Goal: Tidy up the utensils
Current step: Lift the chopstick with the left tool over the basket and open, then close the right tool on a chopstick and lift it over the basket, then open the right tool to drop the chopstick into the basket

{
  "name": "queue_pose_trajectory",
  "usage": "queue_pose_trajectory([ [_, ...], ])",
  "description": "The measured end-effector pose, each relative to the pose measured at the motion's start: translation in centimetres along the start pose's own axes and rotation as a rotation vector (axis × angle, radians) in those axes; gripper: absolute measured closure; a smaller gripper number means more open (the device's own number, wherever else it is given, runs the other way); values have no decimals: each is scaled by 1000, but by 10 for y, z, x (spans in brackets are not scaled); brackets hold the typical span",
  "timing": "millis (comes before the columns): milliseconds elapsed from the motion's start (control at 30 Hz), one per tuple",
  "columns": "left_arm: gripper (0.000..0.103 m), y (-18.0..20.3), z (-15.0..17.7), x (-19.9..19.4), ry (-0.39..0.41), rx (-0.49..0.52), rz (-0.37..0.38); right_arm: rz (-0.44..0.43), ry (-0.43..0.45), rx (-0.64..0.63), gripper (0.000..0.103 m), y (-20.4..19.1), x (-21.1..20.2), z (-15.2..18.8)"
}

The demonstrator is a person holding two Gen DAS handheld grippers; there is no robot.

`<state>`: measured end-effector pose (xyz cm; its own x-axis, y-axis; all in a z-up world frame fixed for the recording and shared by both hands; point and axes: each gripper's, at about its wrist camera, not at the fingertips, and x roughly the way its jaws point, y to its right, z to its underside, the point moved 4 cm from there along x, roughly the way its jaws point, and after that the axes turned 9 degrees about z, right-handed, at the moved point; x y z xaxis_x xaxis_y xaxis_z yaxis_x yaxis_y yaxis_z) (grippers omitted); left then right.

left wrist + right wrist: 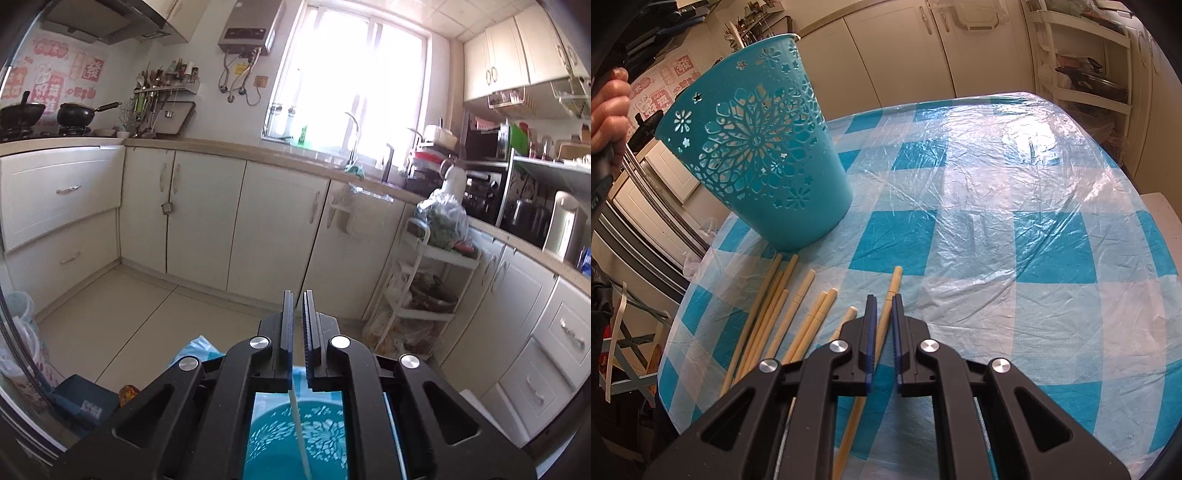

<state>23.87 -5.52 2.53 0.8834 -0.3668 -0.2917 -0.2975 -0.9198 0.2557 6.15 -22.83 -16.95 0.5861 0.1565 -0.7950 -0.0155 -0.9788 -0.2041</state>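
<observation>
A teal cut-out plastic basket (757, 147) stands upright at the back left of the checked tablecloth (997, 229). Several pale wooden chopsticks (775, 317) lie loose in front of it. My right gripper (882, 297) is low over the cloth, shut on one chopstick (892, 288) that runs back under the jaws. My left gripper (298, 295) hangs above the basket (295, 435), shut on a thin pale chopstick (297, 413) that droops down into the basket's mouth.
A person's hand (609, 110) grips a handle at the far left. A white storage trolley (424, 280) stands by the cream cabinets (273, 221) beyond the table. The right half of the cloth carries nothing but its wrinkled plastic cover.
</observation>
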Motion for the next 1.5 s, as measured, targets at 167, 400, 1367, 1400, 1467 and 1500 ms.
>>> queue_pose_trajectory([
  [167, 98, -7, 26, 7, -104, 30, -35, -4, -18, 0, 93, -1, -1, -2],
  [400, 68, -27, 44, -16, -160, 14, -79, 98, -64, -86, 93, -13, -8, 4],
  [1367, 43, -97, 169, -134, -359, -179, -115, -167, 603, 130, 97, -93, -148, -208],
  [1400, 42, -94, 168, -135, -352, -174, -115, -135, 618, 123, 97, -98, -138, -213],
  [1467, 39, -90, 162, -137, -340, -160, -115, -47, 641, 109, 97, -105, -114, -215],
  [1500, 37, -88, 161, -139, -334, -154, -115, -21, 638, 100, 97, -108, -101, -213],
])
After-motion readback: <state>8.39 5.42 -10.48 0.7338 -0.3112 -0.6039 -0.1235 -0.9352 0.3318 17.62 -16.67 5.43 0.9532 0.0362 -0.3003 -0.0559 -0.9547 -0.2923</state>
